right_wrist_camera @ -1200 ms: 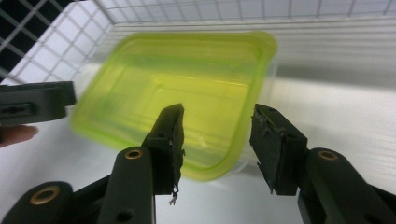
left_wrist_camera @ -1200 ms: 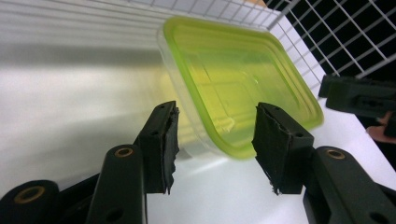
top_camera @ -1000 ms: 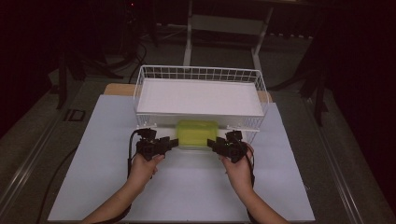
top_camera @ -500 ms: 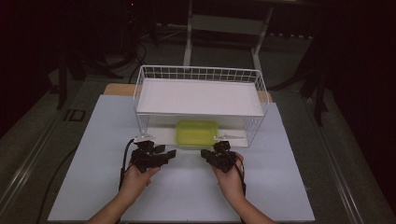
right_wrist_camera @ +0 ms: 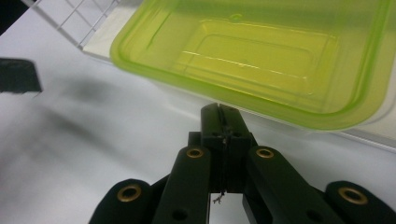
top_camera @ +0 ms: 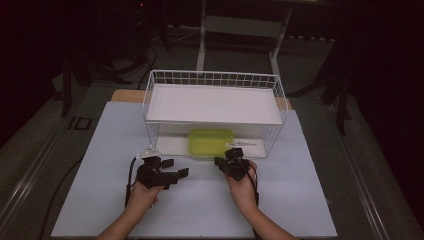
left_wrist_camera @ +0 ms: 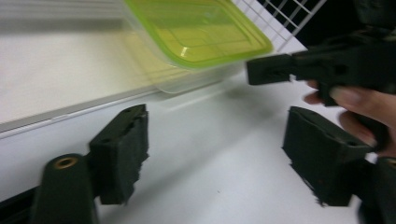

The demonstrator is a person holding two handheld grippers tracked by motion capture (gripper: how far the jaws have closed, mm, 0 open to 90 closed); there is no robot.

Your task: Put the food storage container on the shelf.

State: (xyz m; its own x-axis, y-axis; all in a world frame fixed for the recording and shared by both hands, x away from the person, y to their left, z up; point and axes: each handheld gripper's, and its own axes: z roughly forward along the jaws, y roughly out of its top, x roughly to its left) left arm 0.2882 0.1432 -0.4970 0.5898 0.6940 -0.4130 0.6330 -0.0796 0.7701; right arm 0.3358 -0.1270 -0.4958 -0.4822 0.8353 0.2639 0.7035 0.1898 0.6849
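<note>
A clear container with a yellow-green lid (top_camera: 211, 141) sits at the open front of a white wire basket (top_camera: 215, 79), under a white board that lies across the basket. The lid (right_wrist_camera: 261, 56) rises just beyond my right gripper (right_wrist_camera: 223, 122), whose jaws are pressed together with nothing between them. In the high view the right gripper (top_camera: 230, 159) is just in front of the container. My left gripper (top_camera: 176, 167) lies lower left of it, jaws apart and empty. From the left gripper (left_wrist_camera: 219, 158) I see the container (left_wrist_camera: 201, 28) ahead and the right gripper (left_wrist_camera: 327, 70) with its hand.
The basket stands on a white table sheet (top_camera: 310, 200) with bare room to both sides and toward the person. A metal stand (top_camera: 240, 25) and dark floor lie behind the table. Cables trail from both grippers along the forearms.
Both grippers have drawn back from the container's sides toward the person. The container stays at the basket's front.
</note>
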